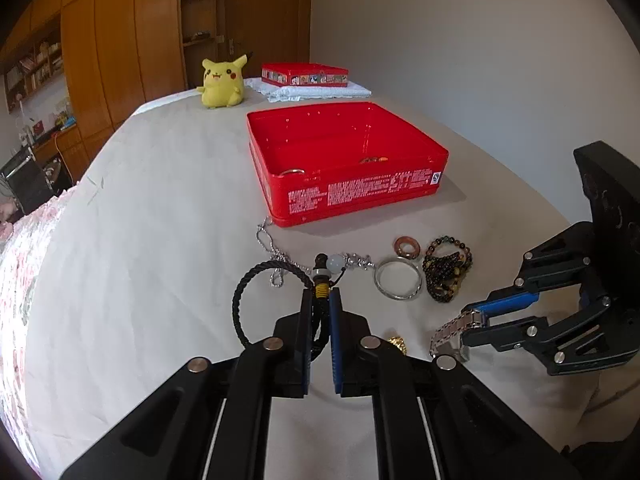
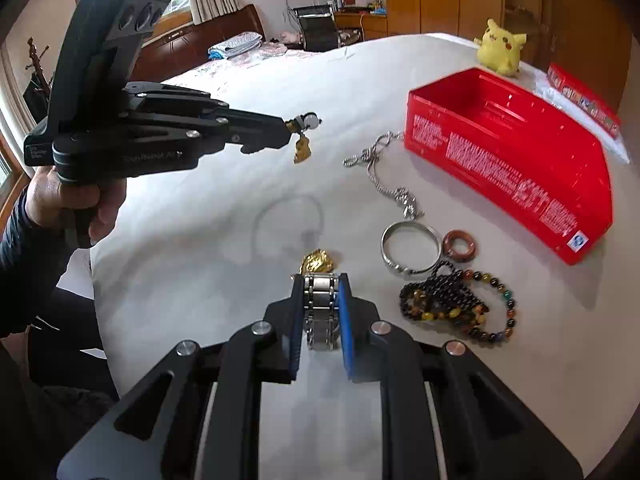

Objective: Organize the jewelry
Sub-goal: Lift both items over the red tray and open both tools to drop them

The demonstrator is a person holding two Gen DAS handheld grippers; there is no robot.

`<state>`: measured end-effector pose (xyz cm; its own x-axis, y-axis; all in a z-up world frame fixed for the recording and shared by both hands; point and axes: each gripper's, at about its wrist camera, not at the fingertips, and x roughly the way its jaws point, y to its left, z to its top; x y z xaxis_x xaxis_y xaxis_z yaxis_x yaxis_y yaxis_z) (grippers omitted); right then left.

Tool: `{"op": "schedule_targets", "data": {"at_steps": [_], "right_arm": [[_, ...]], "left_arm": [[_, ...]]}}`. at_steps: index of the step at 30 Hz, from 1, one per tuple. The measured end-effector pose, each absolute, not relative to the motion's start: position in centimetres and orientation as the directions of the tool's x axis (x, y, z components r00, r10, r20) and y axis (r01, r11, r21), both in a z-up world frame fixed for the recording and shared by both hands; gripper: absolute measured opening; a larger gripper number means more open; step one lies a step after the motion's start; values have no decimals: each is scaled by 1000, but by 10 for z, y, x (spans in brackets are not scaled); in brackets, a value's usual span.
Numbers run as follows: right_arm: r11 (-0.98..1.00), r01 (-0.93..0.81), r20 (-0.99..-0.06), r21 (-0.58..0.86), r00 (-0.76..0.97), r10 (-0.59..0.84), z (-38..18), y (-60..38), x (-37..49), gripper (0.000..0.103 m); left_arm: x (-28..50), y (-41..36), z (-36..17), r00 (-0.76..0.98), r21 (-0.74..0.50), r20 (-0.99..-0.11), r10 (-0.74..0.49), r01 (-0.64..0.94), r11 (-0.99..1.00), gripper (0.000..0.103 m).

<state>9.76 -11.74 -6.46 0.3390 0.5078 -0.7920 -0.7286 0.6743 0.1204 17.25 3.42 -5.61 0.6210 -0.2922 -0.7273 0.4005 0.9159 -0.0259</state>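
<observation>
My left gripper is shut on a black cord necklace near its white bead. In the right wrist view the left gripper holds it above the white cloth, with a gold pendant dangling. My right gripper is shut on a metal link bracelet, which is lifted a little. The left wrist view shows the right gripper with the bracelet hanging from it. The open red tin stands beyond, with a ring inside.
On the cloth lie a silver chain, a silver bangle, a brown ring, bead bracelets and a gold piece. A yellow plush toy and the red lid sit at the back.
</observation>
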Motion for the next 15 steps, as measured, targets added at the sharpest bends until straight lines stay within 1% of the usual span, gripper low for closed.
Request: {"op": "schedule_targets", "data": {"at_steps": [6,15], "right_arm": [[684,-723,-778,95,375,504,-42,-124,99,14],[702,-711,-752,51,435,496,8,-139,117,14]], "left_arm": [[171,28,-44,631,-9,-718,-292,412,911,8],[180,9,-16,651,37,-696,-302,453,891,7]]}}
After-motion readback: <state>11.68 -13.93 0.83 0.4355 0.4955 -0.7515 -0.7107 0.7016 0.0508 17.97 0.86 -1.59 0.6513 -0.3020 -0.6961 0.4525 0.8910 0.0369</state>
